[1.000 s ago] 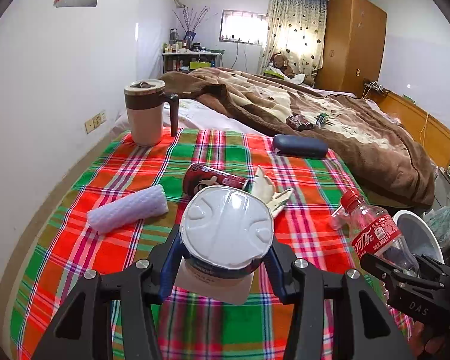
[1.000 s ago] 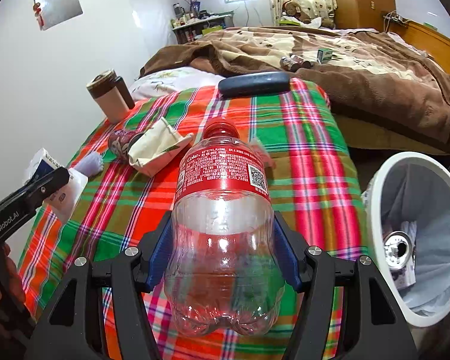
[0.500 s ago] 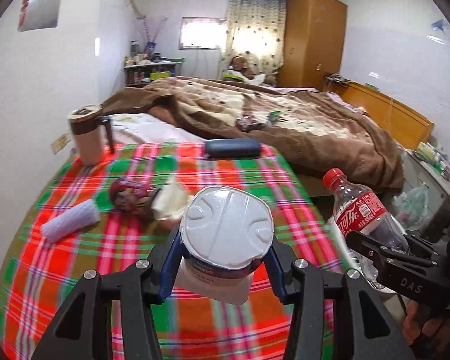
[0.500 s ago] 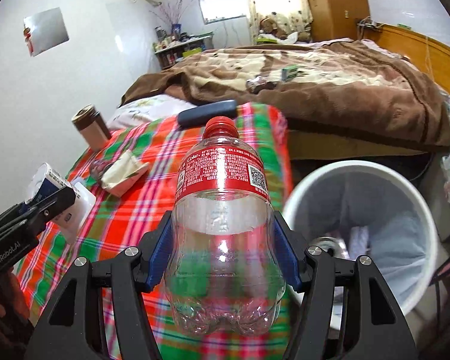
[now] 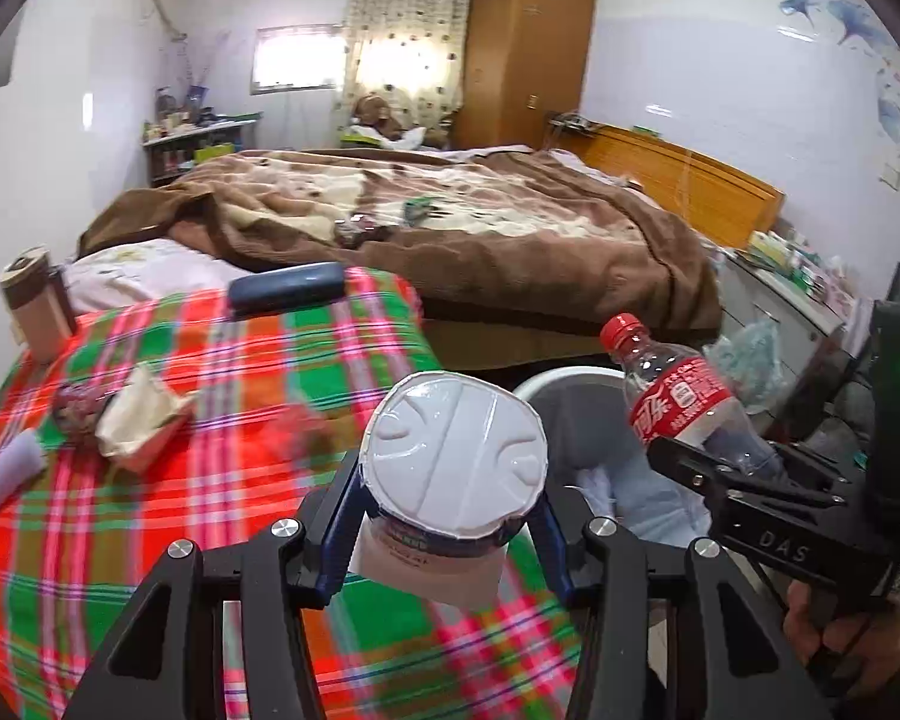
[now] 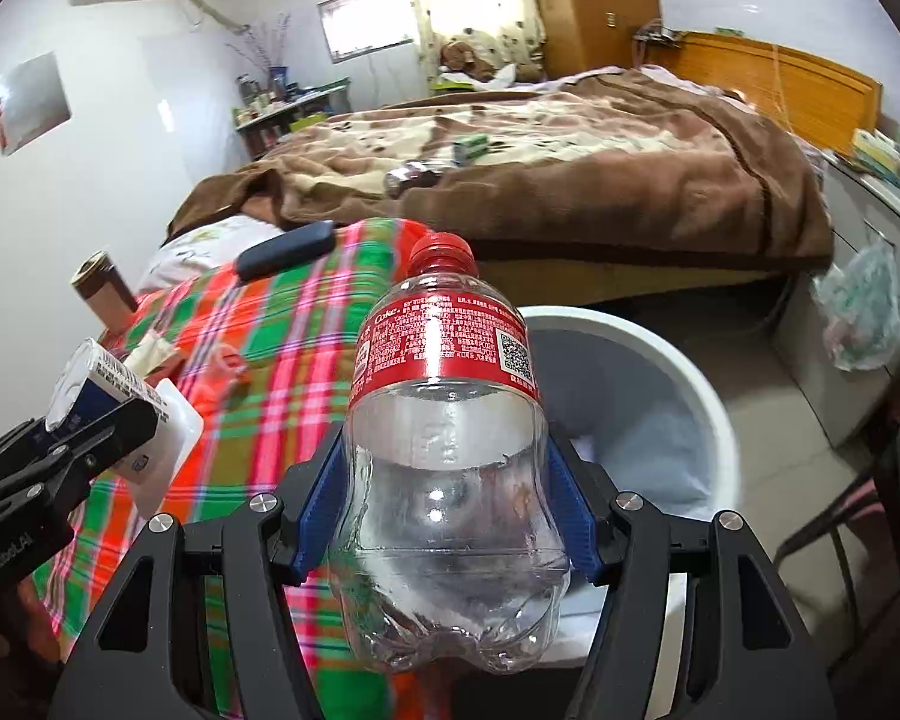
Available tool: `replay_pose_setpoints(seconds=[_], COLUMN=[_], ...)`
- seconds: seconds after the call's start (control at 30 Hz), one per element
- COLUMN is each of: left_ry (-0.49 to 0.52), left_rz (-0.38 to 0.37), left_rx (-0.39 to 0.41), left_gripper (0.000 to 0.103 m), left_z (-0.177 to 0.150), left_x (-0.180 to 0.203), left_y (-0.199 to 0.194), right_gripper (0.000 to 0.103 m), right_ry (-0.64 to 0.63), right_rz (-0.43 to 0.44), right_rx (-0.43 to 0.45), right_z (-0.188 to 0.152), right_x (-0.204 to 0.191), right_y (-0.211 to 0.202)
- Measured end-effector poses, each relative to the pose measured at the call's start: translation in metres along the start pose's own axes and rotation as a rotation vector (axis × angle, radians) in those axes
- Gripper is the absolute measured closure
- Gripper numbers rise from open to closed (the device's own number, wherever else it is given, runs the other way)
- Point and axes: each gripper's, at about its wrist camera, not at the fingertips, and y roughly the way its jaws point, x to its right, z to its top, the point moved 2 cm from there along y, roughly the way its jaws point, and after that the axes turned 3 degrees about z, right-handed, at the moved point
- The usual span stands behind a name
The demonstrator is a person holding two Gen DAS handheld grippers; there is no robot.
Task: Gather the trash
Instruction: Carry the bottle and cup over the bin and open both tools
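The right tool (image 6: 447, 516) is clamped on the lower body of an empty clear cola bottle (image 6: 444, 420), held above the near side of the white trash bin (image 6: 699, 384); the left tool (image 5: 447, 522) grips a sealed yogurt cup (image 5: 450, 480) by its sides, hanging over the edge of the plaid-covered counter (image 5: 222, 372) just beside the bin. The bottle looks very light and thin-walled — it would likely dent under a hard squeeze and its smooth plastic could slip, so the waisted section where the pads sit is a sensible hold. The cup seems stiffer at its rim, with a foil lid that could puncture, so a side grip below the rim suits it. On the counter lie crumpled paper (image 5: 141, 420), a crushed can (image 5: 75, 408), a white roll (image 5: 6, 471), a dark case (image 5: 285, 294) and a lidded mug (image 5: 33, 312) — well apart from the bin. Nothing appears to block the bin's mouth, though both tools are close together there and could bump.
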Motion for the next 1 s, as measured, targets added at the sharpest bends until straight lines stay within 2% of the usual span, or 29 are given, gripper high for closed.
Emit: replay_pose_setpoints(seconds=[0.37, 0.6, 0.77, 0.83, 0.9, 1.0], left_ry=[0.064, 0.088, 0.079, 0.089, 0.093, 0.076], left_rz=[-0.099, -0.109, -0.114, -0.108, -0.105, -0.111], left_rx=[-0.066, -0.112, -0.129, -0.133, -0.13, -0.132], left_gripper=[0.052, 0.052, 0.052, 0.049, 0.033, 0.033], left_z=[-0.003, -0.008, -0.01, -0.011, -0.012, -0.012], left_x=[0.073, 0.097, 0.1, 0.1, 0.1, 0.097], left_y=[0.044, 0.07, 0.081, 0.083, 0.083, 0.083], right_gripper=[0.039, 0.039, 0.039, 0.039, 0.038, 0.038], right_ry=[0.029, 0.011, 0.006, 0.008, 0.009, -0.002], right_rz=[-0.052, -0.076, -0.081, -0.082, -0.085, -0.086], right_rx=[-0.064, -0.122, -0.145, -0.139, -0.132, -0.138], right_z=[-0.007, -0.015, -0.016, -0.016, -0.017, -0.017], right_x=[0.05, 0.072, 0.08, 0.081, 0.081, 0.078], right_y=[0.013, 0.024, 0.03, 0.029, 0.027, 0.027])
